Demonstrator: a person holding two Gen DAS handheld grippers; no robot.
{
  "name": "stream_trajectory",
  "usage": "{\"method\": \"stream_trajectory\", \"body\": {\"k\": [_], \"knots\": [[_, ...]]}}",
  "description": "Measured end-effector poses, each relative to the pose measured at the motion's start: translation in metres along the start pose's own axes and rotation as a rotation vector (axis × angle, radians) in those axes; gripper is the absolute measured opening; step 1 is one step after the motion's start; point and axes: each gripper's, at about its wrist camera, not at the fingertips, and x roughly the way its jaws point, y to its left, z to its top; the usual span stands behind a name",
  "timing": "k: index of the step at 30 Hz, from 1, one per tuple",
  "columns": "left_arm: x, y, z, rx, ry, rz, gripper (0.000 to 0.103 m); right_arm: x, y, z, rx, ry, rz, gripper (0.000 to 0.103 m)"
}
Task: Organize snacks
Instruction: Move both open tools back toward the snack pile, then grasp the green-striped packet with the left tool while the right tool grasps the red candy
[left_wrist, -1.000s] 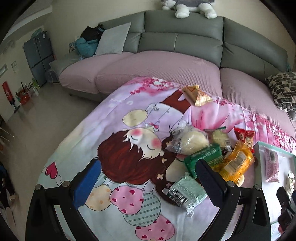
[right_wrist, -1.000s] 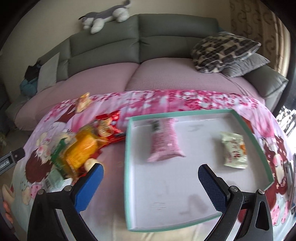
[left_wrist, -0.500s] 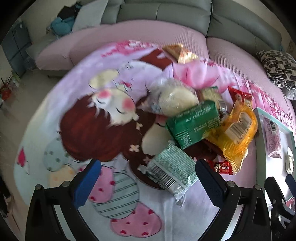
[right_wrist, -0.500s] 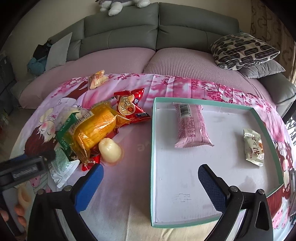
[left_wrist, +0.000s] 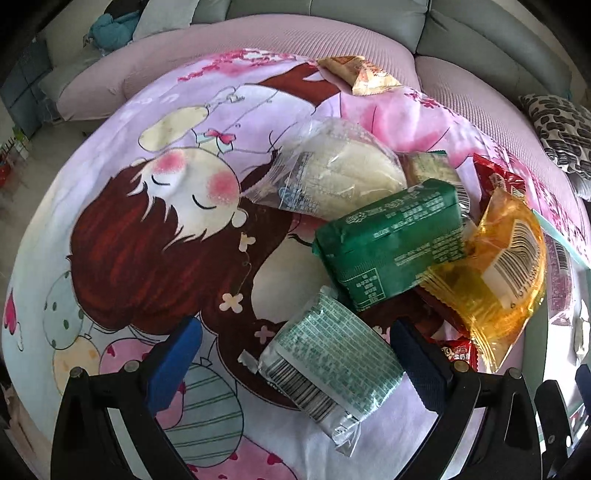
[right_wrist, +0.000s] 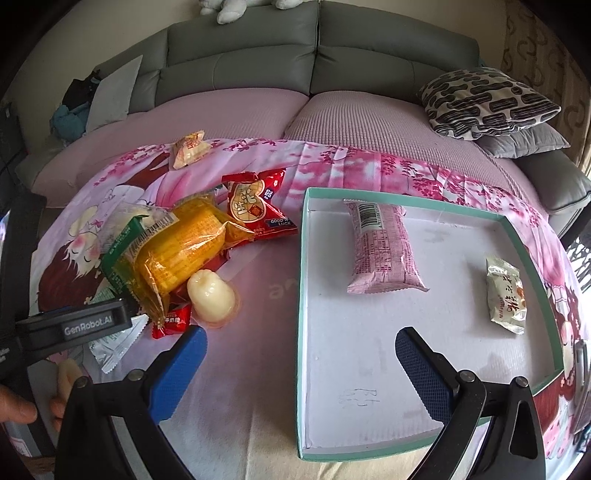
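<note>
A pile of snacks lies on a cartoon-print blanket (left_wrist: 155, 229). My left gripper (left_wrist: 295, 349) is open, its blue fingers on either side of a pale green striped packet (left_wrist: 328, 363). Behind that packet lie a dark green pack (left_wrist: 395, 240), a clear bag of white buns (left_wrist: 332, 177) and an orange bag (left_wrist: 506, 273). My right gripper (right_wrist: 301, 363) is open over the near left edge of the teal-rimmed white tray (right_wrist: 301, 295). In the tray lie a pink packet (right_wrist: 382, 247) and a small cream packet (right_wrist: 506, 295). A white jelly cup (right_wrist: 210, 295) and a red packet (right_wrist: 255, 206) lie left of the tray.
A small orange packet (right_wrist: 188, 147) lies alone at the blanket's far edge. A grey and pink sofa (right_wrist: 258, 107) with a patterned cushion (right_wrist: 484, 99) runs behind. The other gripper's black body (right_wrist: 77, 326) and a person's fingers (right_wrist: 22, 410) show at the left of the right wrist view.
My left gripper has dropped toward the snack pile, which now looks much larger, and the pale green packet lies between its fingers. My right gripper has pulled back and swung left.
</note>
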Motion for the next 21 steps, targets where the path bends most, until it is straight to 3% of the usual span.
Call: {"method": "stream_trajectory", "body": {"k": [13, 21], "knots": [[-0.02, 0.027, -0.015, -0.001, -0.011, 0.057, 0.101, 0.0, 0.013, -0.001, -0.04, -0.008, 0.009, 0.103], [-0.021, 0.044, -0.015, -0.038, -0.01, 0.071, 0.101, 0.002, 0.044, -0.002, -0.094, -0.016, 0.095, 0.1]]}}
